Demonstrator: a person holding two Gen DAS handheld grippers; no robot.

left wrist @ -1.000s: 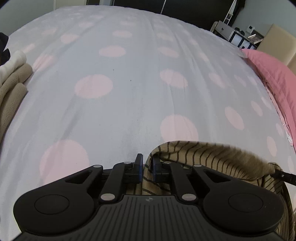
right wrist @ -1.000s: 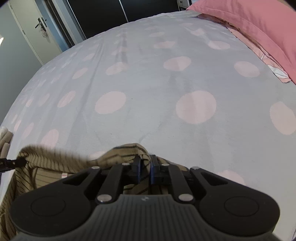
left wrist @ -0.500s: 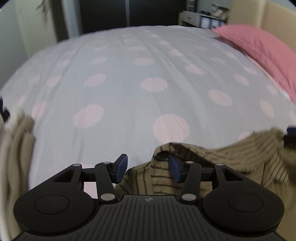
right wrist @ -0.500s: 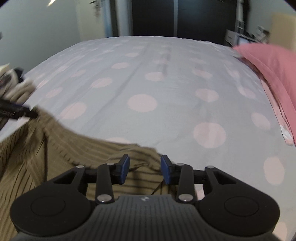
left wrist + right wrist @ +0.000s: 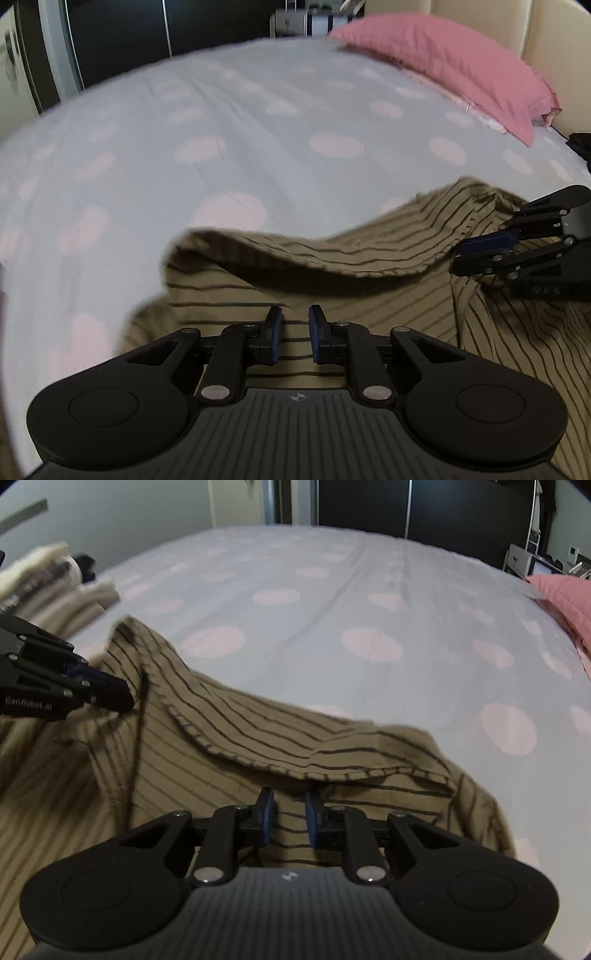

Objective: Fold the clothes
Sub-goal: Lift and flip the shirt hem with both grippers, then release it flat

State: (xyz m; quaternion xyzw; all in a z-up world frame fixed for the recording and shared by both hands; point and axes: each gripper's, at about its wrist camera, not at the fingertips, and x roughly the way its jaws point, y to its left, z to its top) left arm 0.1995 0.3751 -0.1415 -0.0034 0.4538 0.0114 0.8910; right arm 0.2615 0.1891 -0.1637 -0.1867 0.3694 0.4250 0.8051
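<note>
Olive-brown cloth with thin dark stripes, a shirt, lies rumpled on the near part of a bed whose sheet is pale grey with pink dots. One edge of the shirt is turned over on itself, making a raised fold that runs across between the two tools. The left gripper hovers just over the striped cloth with its blue-padded fingers apart, a strip of cloth showing in the gap and nothing pinched. The right gripper sits the same way by the folded hem, fingers parted and gripping nothing. Each tool shows at the edge of the other's view, close to the far end of the fold. A pink pillow lies at the head of the bed. A stack of folded clothes, cream and beige, sits at the bed's edge beyond the left tool
</note>
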